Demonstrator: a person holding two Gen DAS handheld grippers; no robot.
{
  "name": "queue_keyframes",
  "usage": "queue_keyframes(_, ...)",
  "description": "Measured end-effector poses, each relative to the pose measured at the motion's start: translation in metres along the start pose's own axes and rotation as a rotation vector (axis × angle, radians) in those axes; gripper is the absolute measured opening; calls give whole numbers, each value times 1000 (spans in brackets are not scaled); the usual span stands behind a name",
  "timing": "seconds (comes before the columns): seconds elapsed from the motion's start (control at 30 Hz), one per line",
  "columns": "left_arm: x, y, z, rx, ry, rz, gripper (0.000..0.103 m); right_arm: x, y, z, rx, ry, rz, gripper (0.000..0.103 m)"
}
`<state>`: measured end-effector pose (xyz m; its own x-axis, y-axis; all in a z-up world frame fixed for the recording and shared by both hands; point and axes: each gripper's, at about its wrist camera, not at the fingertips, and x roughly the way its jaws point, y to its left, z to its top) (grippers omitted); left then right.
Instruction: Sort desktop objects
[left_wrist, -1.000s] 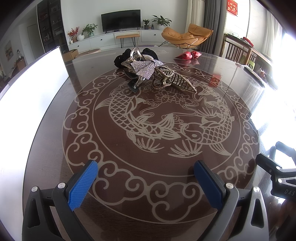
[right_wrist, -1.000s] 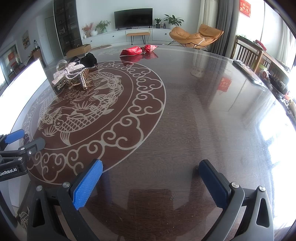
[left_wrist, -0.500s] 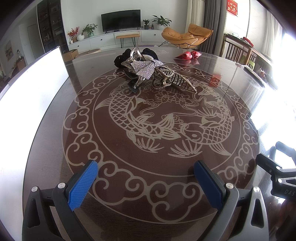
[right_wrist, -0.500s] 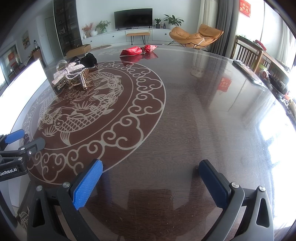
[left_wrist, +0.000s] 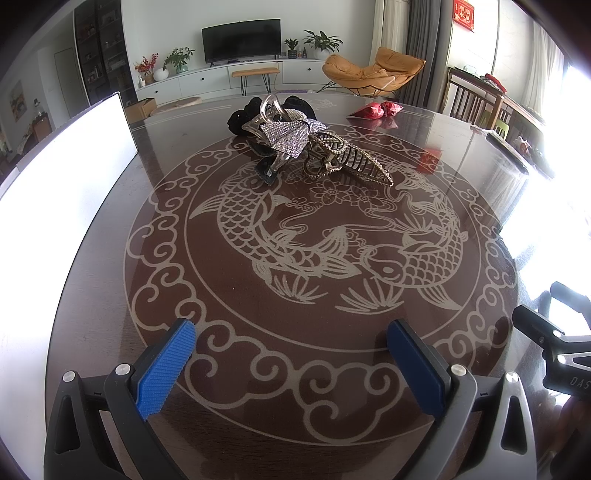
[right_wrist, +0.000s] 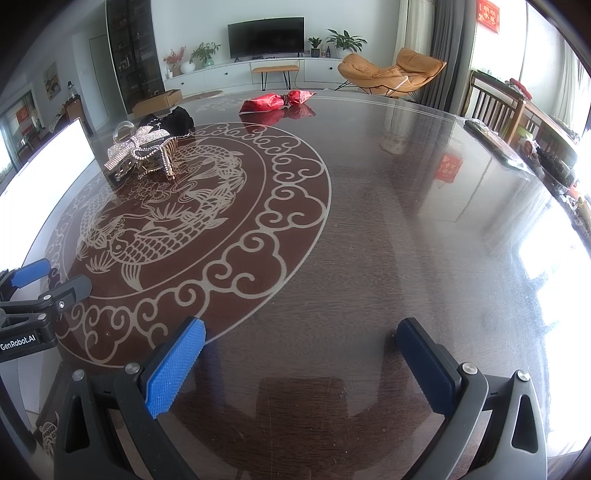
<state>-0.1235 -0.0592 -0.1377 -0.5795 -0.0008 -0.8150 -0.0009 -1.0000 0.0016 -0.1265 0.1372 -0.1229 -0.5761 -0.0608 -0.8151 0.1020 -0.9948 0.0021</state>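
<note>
Left gripper (left_wrist: 291, 354) is hovering low over the near rim of the table (left_wrist: 110, 258), jaws spread wide w/ nothing between the blue pads (left_wrist: 166, 369); right gripper (right_wrist: 301, 354) is doing the same just beside it, jaws released, empty, over bare dark wood. Further out, the fish medallion (left_wrist: 332, 251) is filling the middle of the tabletop. At its far edge a heap of hair accessories is sitting, well apart from both grippers: a rhinestone bow (left_wrist: 291, 133) lying on top; a bronze claw clip (left_wrist: 347, 160) w/ its long axis running diagonally, tapered tip pointing right & toward the grippers; a clear clip (left_wrist: 271, 105) & a black scrunchie (left_wrist: 243, 118) behind. A red wrapped packet (right_wrist: 277, 100) is lying near the far side, long axis roughly left-right. A white board (left_wrist: 55, 184) is standing along the table's left edge.
</note>
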Motion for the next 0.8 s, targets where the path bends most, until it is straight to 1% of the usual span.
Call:
queue_keyframes(0.13,0,0,0,0,0,0,103,0,0,0,7,-4,8,103)
queue_keyframes(0.23,0,0,0,0,0,0,103,1,2,0,-9,2,-8,103)
queue_keyframes(0.8,0,0,0,0,0,0,103,1,1,0,-11,2,-5,103)
